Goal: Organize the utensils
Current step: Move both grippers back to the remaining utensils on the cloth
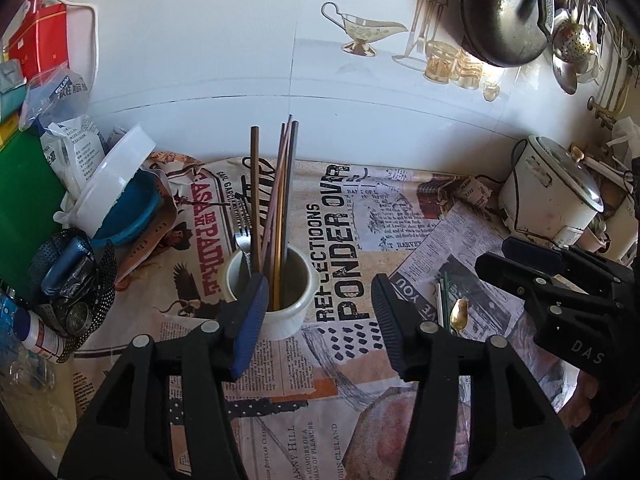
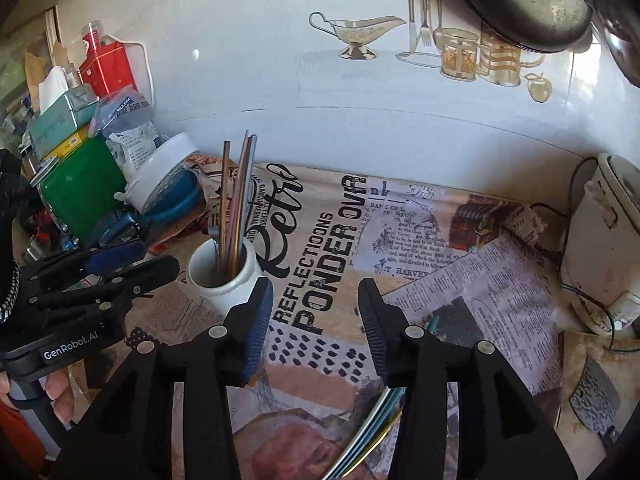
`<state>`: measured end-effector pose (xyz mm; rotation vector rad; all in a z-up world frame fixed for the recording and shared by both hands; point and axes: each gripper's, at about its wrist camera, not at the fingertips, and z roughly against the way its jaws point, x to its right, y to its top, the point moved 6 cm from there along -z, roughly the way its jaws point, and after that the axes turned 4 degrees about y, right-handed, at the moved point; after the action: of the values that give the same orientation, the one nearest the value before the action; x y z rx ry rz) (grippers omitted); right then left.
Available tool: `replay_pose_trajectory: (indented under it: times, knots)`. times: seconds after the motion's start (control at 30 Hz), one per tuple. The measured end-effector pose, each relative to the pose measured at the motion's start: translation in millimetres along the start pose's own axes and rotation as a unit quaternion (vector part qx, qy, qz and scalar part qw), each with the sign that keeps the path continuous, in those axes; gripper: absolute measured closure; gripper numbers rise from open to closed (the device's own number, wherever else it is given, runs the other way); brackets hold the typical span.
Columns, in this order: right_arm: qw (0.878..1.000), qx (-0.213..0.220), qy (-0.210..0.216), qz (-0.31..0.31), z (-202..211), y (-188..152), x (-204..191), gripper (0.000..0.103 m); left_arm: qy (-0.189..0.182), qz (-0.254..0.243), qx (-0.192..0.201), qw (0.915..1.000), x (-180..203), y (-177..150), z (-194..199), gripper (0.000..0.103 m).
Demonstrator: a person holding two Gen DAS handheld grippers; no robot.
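Observation:
A white ceramic cup (image 1: 282, 314) stands on the newspaper-print table cover and holds several long chopsticks (image 1: 284, 200) and a fork (image 1: 243, 240). My left gripper (image 1: 320, 292) hovers just in front of the cup, open, with nothing between its fingers. In the right wrist view the cup (image 2: 224, 284) sits left of my right gripper (image 2: 316, 292), which is open and holds nothing. A bundle of coloured chopsticks (image 2: 372, 432) lies on the table under its right finger. A gold spoon (image 1: 459, 314) lies to the right of the left gripper.
Boxes, bags and a white-lidded blue tub (image 1: 120, 184) crowd the left side. A white rice cooker (image 1: 556, 196) stands at the right by the tiled wall, with a dark wok (image 1: 504, 12) hanging above. A cleaver (image 2: 596, 400) lies at the front right.

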<state>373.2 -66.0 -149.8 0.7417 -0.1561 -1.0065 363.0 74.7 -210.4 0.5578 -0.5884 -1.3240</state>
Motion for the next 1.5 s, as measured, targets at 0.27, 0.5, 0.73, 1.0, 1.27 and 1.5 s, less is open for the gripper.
replay_pose_trajectory:
  times: [0.27,0.5,0.73,1.0,1.27,1.5]
  knots:
    - [0.999,-0.020,-0.024,-0.028,5,-26,45,0.057,-0.017,-0.006,-0.032,0.9993,40,-19,-23,0.047]
    - [0.995,-0.067,-0.046,-0.064,-13,-62,94,0.057,-0.010,-0.014,-0.062,0.9979,66,-36,-50,0.047]
    - [0.984,-0.133,-0.055,-0.102,-47,-104,133,0.057,0.002,-0.017,-0.096,0.9952,74,-59,-77,0.047]
    - [0.978,-0.170,-0.040,-0.114,-88,-122,136,0.057,0.016,-0.004,-0.136,0.9906,70,-84,-97,0.047]
    - [0.982,-0.164,-0.079,-0.047,-98,-125,116,0.054,0.025,-0.001,-0.140,0.9898,62,-88,-100,0.047]
    - [0.984,-0.151,-0.086,-0.048,-106,-116,116,0.057,0.022,0.004,-0.139,0.9900,62,-88,-103,0.047]
